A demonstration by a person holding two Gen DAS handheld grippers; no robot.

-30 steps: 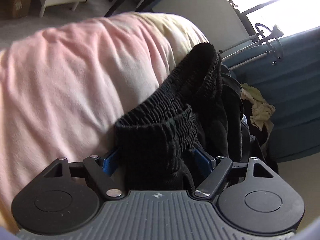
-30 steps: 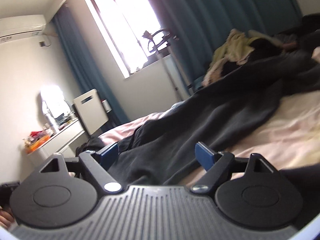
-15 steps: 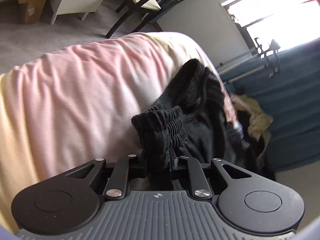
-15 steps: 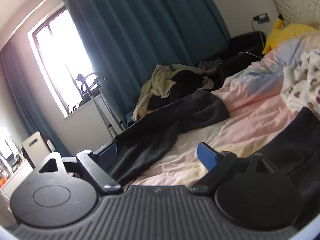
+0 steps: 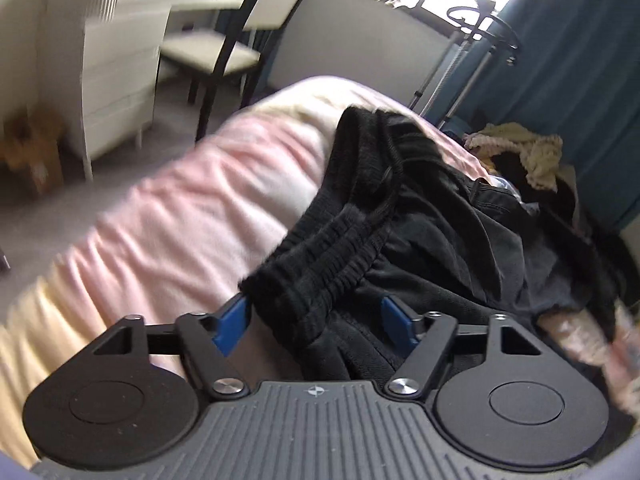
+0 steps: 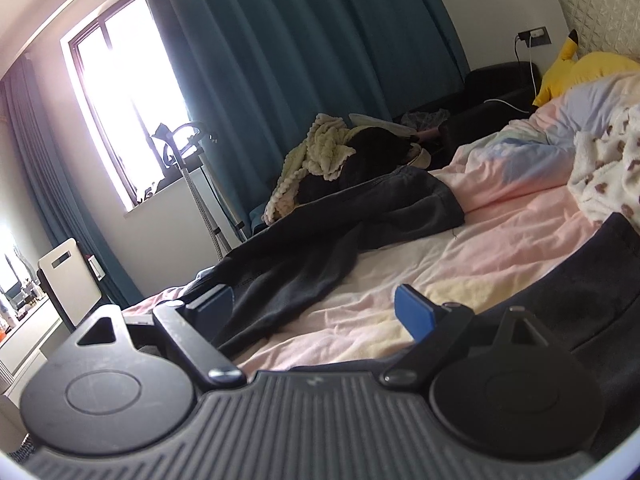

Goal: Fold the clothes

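On bed: black trousers (image 5: pixel 420 216), waistband between left tool (image 5: pixel 314 320) pads, spread wide, ungripped.
Right tool (image 6: pixel 314 308): wide apart, holding nothing.

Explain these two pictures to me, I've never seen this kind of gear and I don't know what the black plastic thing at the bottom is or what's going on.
That black thing is a handheld gripper with two blue-tipped fingers; a person holds one in each hand. A fisheye camera on each looks forward along the fingers, so one picture comes from each hand.

The left gripper is open, with the waistband of black pants lying between its fingers, not clamped. The pants lie on a pink sheet on a bed.

The right gripper is also open and holds nothing. It looks along the bed at the pants' legs. Beyond them lies a heap of other clothes.

The job is folding clothes.
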